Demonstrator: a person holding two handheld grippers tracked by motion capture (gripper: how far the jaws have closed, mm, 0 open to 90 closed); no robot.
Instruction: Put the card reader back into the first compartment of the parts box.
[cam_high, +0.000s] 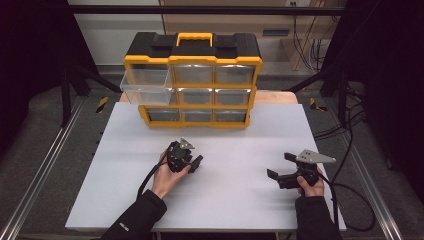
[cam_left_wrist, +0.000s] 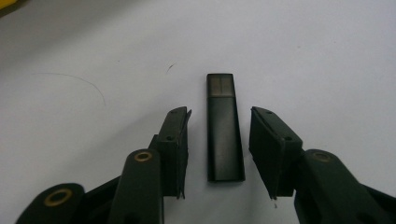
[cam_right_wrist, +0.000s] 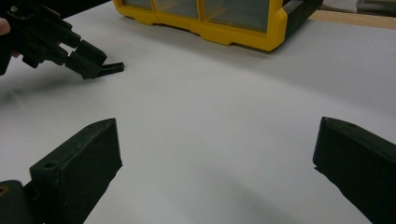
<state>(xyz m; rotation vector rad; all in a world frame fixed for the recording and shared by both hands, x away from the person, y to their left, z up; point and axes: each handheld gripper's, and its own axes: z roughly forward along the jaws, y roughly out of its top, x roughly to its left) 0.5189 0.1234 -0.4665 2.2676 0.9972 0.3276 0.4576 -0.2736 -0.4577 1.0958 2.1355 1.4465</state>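
Right gripper (cam_right_wrist: 217, 163): own two black jaws stand wide apart above the white table (cam_right_wrist: 224, 121), nothing between them. Upper left: the left gripper (cam_right_wrist: 86, 60) tilted down onto the table, a small flat black stick (cam_right_wrist: 112, 67) at its tips. Top: yellow drawer cabinet (cam_right_wrist: 224, 23) standing on the table.

Even overhead light is brightening the pale grey table top (cam_high: 225, 145), while the room around it is falling into near-black. Soft shadows are pooling just beneath the jaws in both gripper views. The nearest jaw parts are blurring; the high view is looking grainy.
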